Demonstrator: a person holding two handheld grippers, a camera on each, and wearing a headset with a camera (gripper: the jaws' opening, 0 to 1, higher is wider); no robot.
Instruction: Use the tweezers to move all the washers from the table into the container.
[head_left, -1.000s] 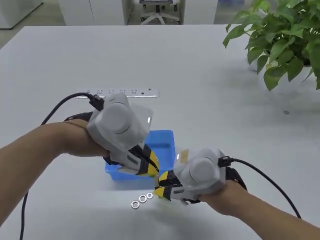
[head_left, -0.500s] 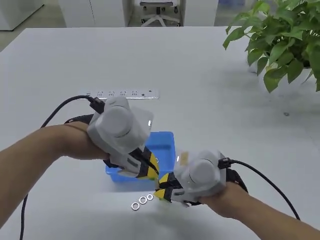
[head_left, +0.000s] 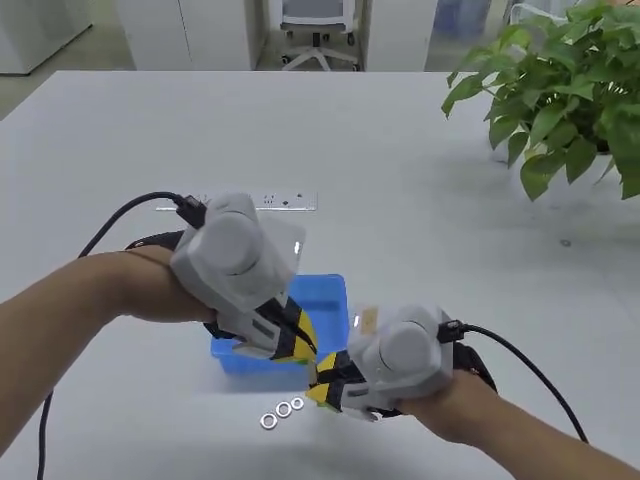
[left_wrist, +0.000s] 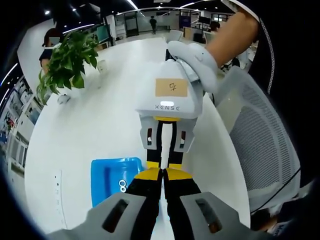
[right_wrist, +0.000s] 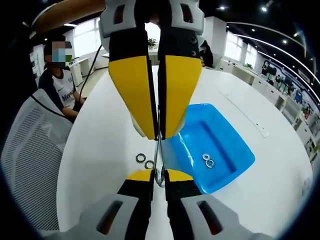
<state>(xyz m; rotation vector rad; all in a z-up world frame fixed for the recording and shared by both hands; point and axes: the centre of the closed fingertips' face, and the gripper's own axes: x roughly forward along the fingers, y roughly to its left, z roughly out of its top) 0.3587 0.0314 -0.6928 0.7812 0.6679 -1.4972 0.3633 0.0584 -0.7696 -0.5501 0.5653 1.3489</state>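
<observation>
1. Right gripper view: my right gripper (right_wrist: 159, 176) is closed on the tweezers (right_wrist: 158, 150); the left gripper (right_wrist: 157, 134) pinches the same tweezers from the far end.
2. I count three washers (head_left: 283, 410) on the table (head_left: 400, 150), near the container (head_left: 328, 300) and just beside the jaws; two more lie inside it.

Three washers (head_left: 284, 409) beside blue container (head_left: 330, 295), two inside

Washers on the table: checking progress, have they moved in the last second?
No. The three washers keep their spot in front of the container; only the camera shifted.
</observation>
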